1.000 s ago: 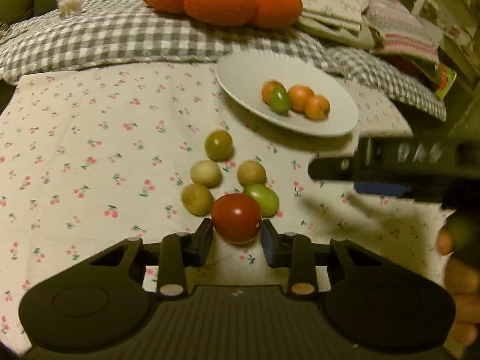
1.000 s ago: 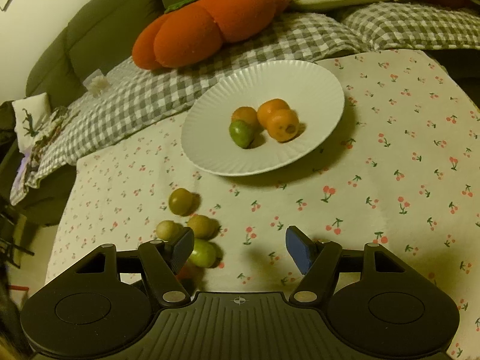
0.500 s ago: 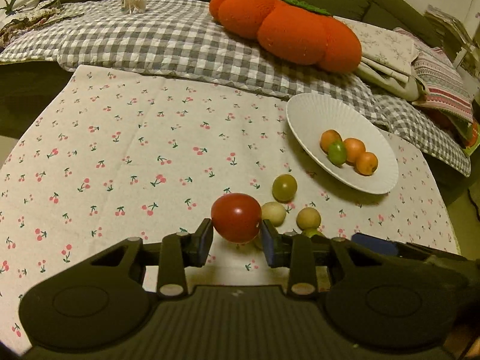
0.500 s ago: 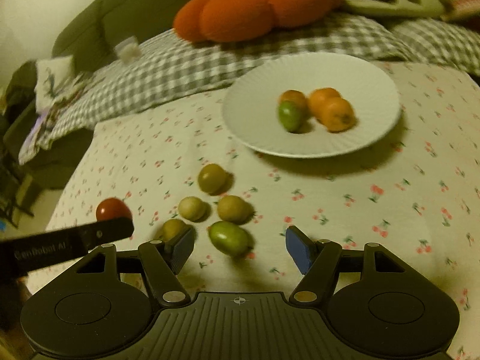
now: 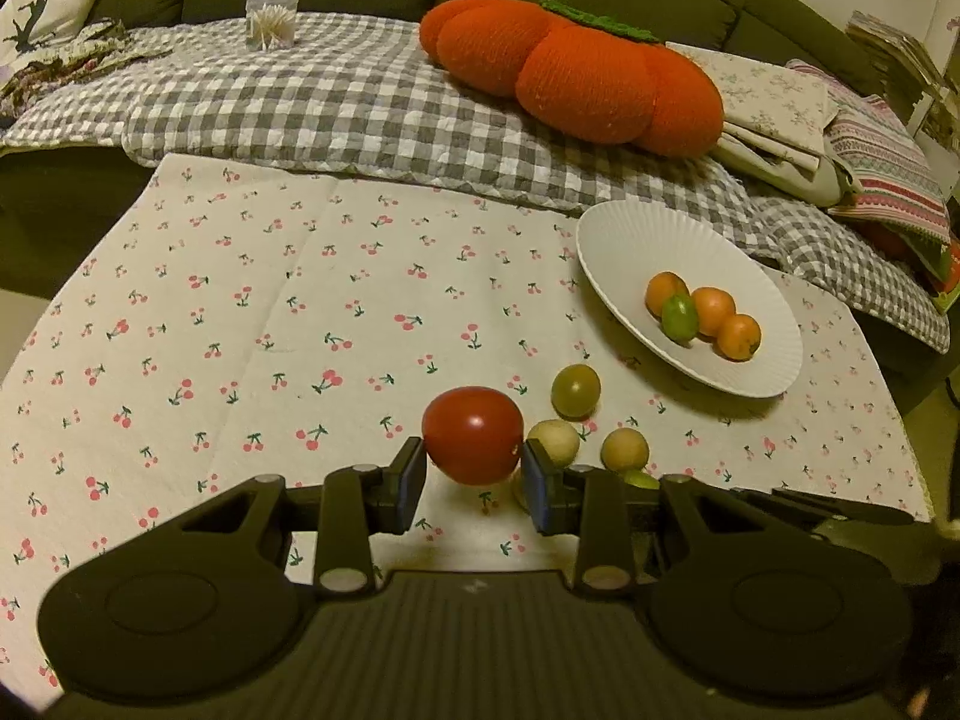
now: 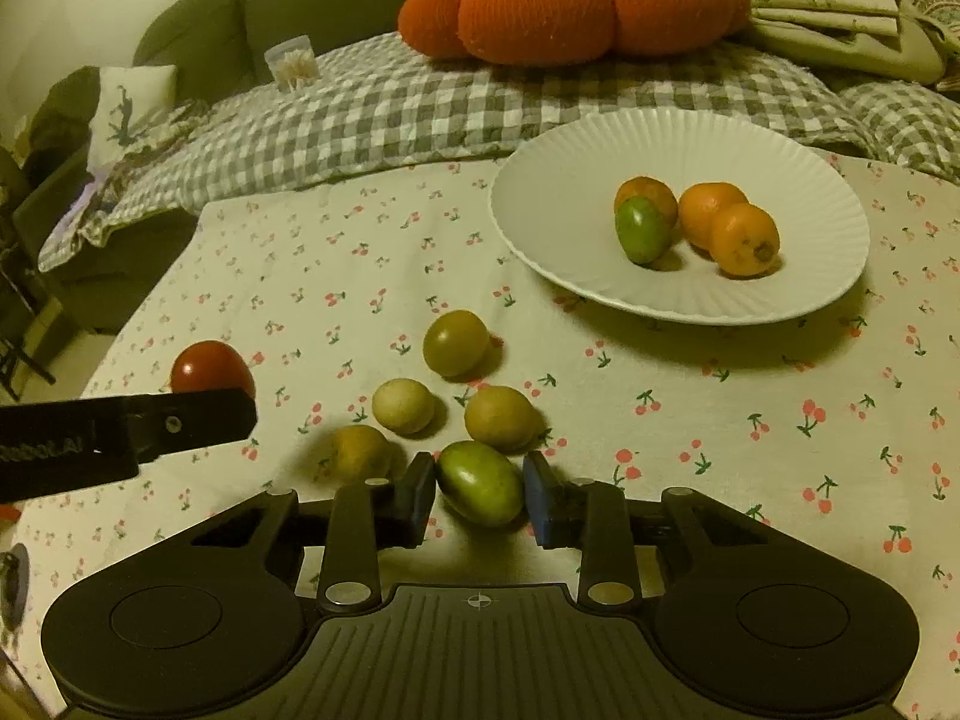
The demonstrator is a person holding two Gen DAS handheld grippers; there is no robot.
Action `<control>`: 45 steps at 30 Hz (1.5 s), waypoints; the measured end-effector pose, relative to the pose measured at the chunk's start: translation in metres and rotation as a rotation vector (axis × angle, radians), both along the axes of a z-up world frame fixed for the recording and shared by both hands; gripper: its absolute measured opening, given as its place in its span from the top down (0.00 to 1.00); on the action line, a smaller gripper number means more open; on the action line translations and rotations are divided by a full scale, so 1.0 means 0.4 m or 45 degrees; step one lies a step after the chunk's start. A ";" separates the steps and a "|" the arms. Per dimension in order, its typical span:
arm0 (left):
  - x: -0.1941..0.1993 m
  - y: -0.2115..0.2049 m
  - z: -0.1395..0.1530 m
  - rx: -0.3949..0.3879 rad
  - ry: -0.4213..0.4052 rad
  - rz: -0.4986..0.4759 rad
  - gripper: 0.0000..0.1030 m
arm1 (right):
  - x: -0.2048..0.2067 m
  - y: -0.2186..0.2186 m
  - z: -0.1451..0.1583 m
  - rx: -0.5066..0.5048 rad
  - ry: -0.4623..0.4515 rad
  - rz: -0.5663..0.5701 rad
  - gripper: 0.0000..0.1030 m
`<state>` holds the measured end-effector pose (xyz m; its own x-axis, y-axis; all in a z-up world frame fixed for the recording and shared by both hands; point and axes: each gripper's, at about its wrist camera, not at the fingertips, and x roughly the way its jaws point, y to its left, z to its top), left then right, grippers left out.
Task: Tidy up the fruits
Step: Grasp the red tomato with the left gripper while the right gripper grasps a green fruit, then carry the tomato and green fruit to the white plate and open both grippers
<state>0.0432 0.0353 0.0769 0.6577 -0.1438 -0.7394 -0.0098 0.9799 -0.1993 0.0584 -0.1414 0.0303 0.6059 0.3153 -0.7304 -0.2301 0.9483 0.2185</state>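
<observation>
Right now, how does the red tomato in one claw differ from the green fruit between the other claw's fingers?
The red tomato is round and deep red; the green fruit is oval and green. The left gripper holds the tomato above the cloth, while the green fruit lies on the tablecloth between the right gripper fingers. Both are smooth and glossy.

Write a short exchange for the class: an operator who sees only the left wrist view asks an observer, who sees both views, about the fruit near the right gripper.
Operator: My left gripper holds the red tomato. What is the right gripper doing?
Observer: It straddles the green oval fruit, which lies on the cherry-print cloth. I cannot tell whether it is touching the fruit.
Operator: Is anything crowding that fruit?
Observer: Yes. A brownish fruit lies just left of it, mostly hidden from you behind your own gripper.
</observation>
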 end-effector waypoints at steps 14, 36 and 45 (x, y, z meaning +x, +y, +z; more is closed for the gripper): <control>-0.006 -0.015 0.011 0.078 -0.058 -0.010 0.68 | -0.017 -0.037 0.062 0.081 0.001 -0.058 0.71; -0.012 -0.105 0.040 0.180 -0.199 -0.125 0.68 | -0.042 -0.148 0.163 0.221 -0.096 -0.151 0.71; 0.010 -0.154 0.050 0.180 -0.272 -0.201 0.68 | -0.035 -0.232 0.197 0.282 -0.136 -0.250 0.71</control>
